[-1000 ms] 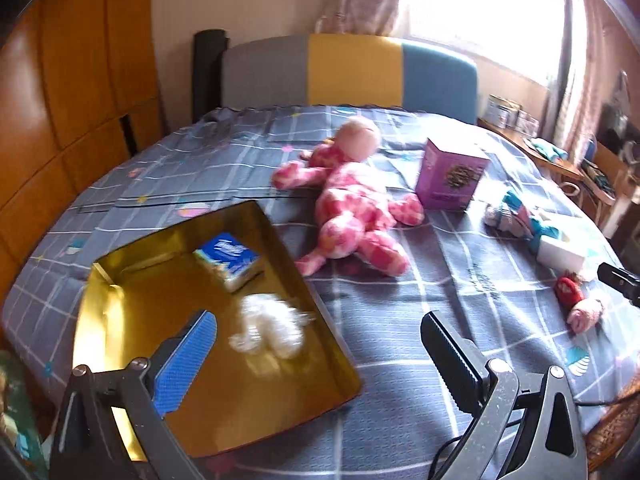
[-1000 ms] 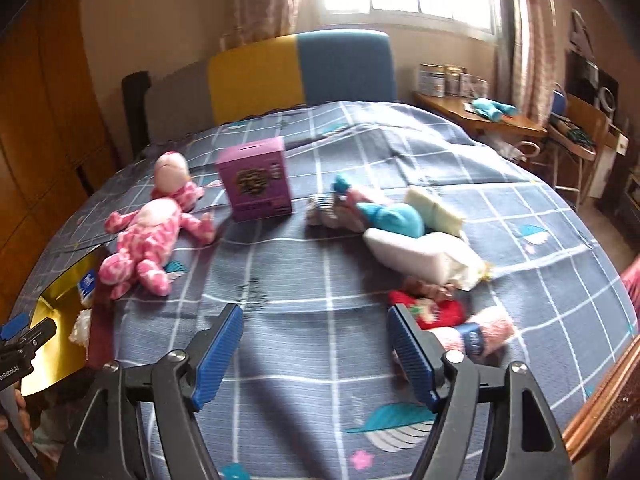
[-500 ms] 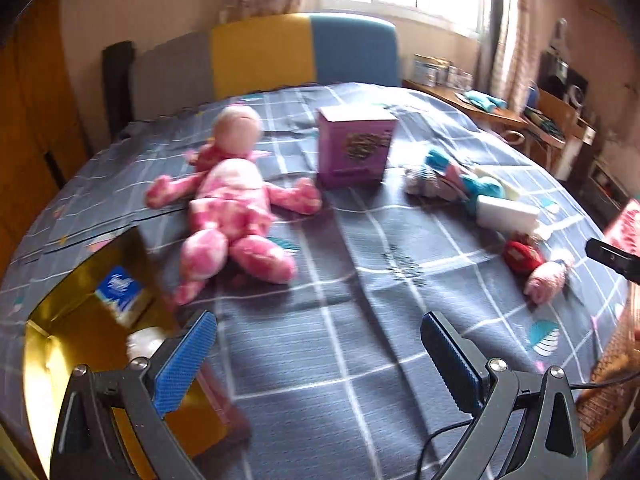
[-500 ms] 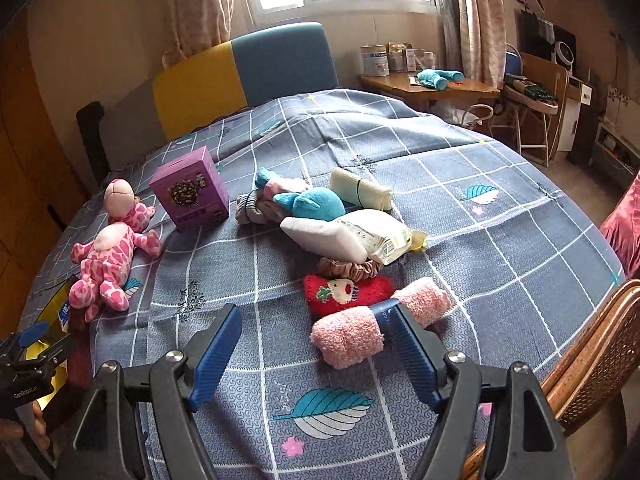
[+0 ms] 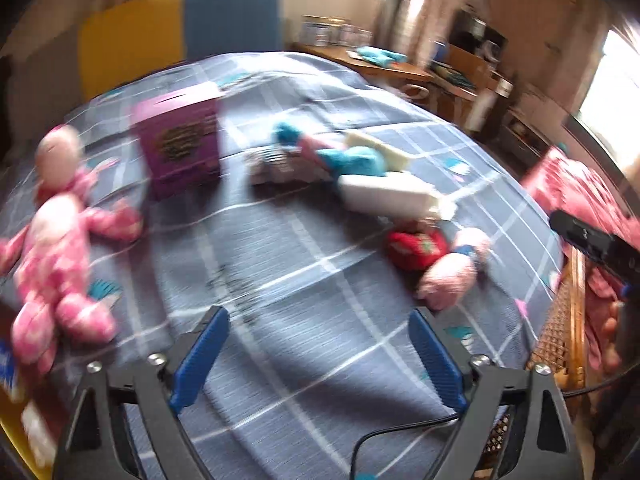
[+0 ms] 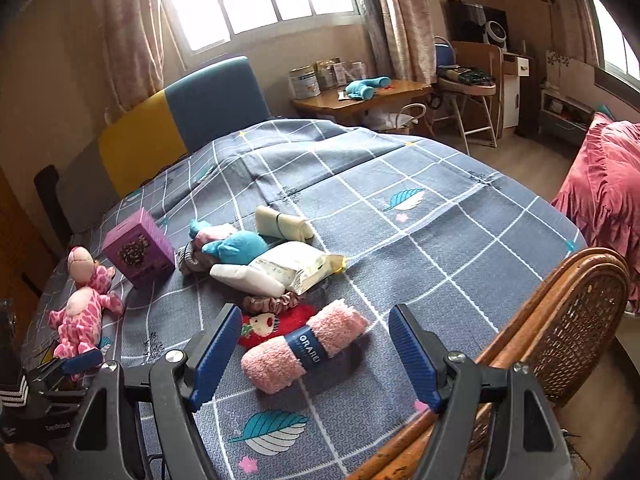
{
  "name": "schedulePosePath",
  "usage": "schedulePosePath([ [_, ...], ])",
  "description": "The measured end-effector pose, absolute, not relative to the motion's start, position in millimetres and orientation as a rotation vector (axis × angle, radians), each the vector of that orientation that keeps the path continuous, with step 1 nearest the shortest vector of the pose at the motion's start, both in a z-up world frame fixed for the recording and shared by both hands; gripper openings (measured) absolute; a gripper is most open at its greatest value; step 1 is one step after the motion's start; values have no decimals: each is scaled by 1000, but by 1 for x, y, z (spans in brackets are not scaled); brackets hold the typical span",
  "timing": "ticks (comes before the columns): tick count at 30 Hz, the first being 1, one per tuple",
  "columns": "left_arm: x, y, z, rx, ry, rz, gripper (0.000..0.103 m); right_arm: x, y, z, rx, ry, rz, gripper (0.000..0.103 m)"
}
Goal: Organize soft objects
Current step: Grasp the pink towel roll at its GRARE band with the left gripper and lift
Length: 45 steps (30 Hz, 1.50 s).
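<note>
The right wrist view is showing sharply what the left view blurs: the right gripper (image 6: 314, 350) is hovering wide open and empty, its 2 fingers straddling a rolled pink towel (image 6: 304, 344) with a dark band, lying on the grey checked bedspread (image 6: 440, 216). Just left of it a red plush pouch (image 6: 276, 326) is touching a satin scrunchie (image 6: 272, 302). The left gripper (image 5: 318, 354) is also hanging wide open, holding nothing. Only the left view is catching the gold tray's (image 5: 12, 436) corner at near left; its contents are too blurred to name. The pink doll (image 5: 56, 240) is lying far left, near a purple box (image 6: 138, 254).
</note>
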<state>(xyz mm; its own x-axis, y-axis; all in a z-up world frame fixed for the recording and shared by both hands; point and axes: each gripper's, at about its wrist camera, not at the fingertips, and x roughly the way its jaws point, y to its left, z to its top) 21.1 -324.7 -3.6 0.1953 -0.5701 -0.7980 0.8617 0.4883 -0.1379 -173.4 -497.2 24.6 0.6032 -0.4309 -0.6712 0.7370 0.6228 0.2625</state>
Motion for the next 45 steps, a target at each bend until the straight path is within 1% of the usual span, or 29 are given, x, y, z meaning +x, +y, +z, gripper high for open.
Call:
schedulePosePath([
  [1,12,-340,-3,414,904,-1092,77,-179,-500,26,572,590,-731,77],
  [3,-6,-369,-4,477,879,-1206,65,-190,-507,29,587,574,-750,77],
  [8,-55,-430,-17,676,797,-1370,62,-213,-519,30,623,552,-782,77],
  [13,-84,-471,-42,813,778,-1406,60,-226,-528,21,657,565,-800,77],
  [15,-88,-484,-51,836,791,-1398,52,-229,-531,17,672,569,-803,77],
  [16,-86,-485,-55,841,793,-1391,49,-231,-531,16,680,569,-802,77],
  [17,-86,-488,-59,851,781,-1371,34,-231,-531,14,686,570,-797,77],
  [18,-84,-487,-61,854,761,-1350,26,-231,-531,14,687,572,-793,77],
  [19,-81,-486,-60,837,760,-1348,25,-230,-531,13,685,574,-791,77],
  [21,-71,-478,-52,753,781,-1359,16,-228,-531,13,681,578,-785,77],
  [22,-70,-471,-46,720,776,-1357,14,-227,-531,14,679,576,-781,77],
  [23,-65,-463,-40,692,774,-1356,6,-226,-530,15,676,574,-780,77],
  [24,-63,-454,-34,669,780,-1354,2,-226,-530,16,674,571,-777,77],
  [28,-43,-405,-20,567,811,-1289,2,-217,-528,21,675,563,-744,77],
  [32,-13,-358,-27,492,890,-1189,2,-202,-522,18,674,600,-699,77],
  [35,-4,-339,-34,472,909,-1174,2,-199,-520,13,733,608,-678,77],
  [37,-6,-341,-30,480,894,-1191,3,-201,-518,14,754,598,-680,77],
  [39,-15,-353,-24,503,867,-1244,7,-203,-513,18,740,591,-688,77],
  [42,-39,-388,-16,587,806,-1328,18,-203,-508,26,703,594,-692,77],
  [43,-48,-399,-15,624,785,-1355,19,-203,-508,28,691,594,-692,77],
  [44,-55,-410,-15,655,770,-1382,23,-204,-508,30,682,593,-693,77],
  [45,-60,-419,-16,681,766,-1403,31,-205,-509,32,677,590,-695,77],
])
